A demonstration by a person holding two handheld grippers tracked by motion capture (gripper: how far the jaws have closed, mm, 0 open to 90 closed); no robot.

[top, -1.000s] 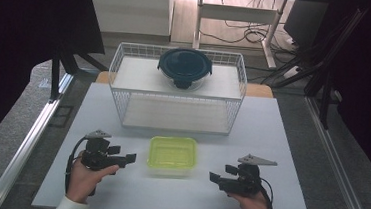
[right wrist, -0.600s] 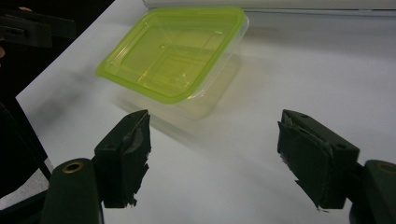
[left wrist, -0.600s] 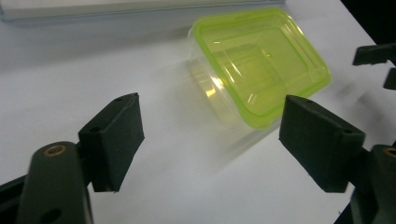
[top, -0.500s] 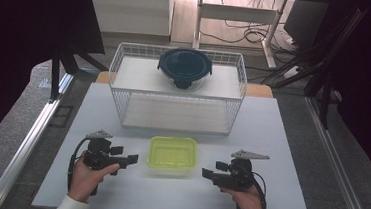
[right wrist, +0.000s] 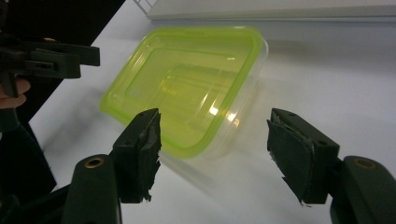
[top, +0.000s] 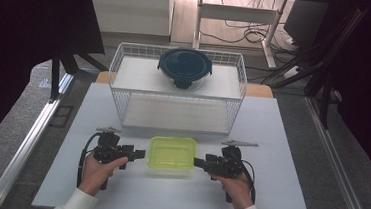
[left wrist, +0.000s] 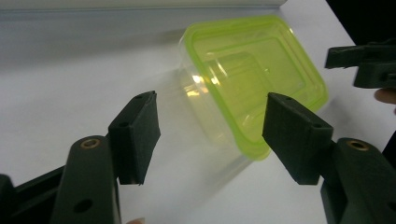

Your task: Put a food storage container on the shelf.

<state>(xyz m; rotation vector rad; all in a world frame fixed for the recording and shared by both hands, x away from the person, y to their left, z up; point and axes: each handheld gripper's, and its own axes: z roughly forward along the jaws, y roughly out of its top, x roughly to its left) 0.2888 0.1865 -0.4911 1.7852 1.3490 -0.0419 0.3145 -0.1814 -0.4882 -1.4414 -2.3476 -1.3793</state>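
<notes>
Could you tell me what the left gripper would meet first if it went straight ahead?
Most likely the green-lidded container: the left gripper, jaws open, points at its near end, with nothing between them.

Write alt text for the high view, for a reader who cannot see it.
A person's two hands hold the left gripper and the right gripper, jaws open, at either end of a green-lidded container on a white table. Behind it, a dark round lidded bowl sits on a white wire rack.
</notes>
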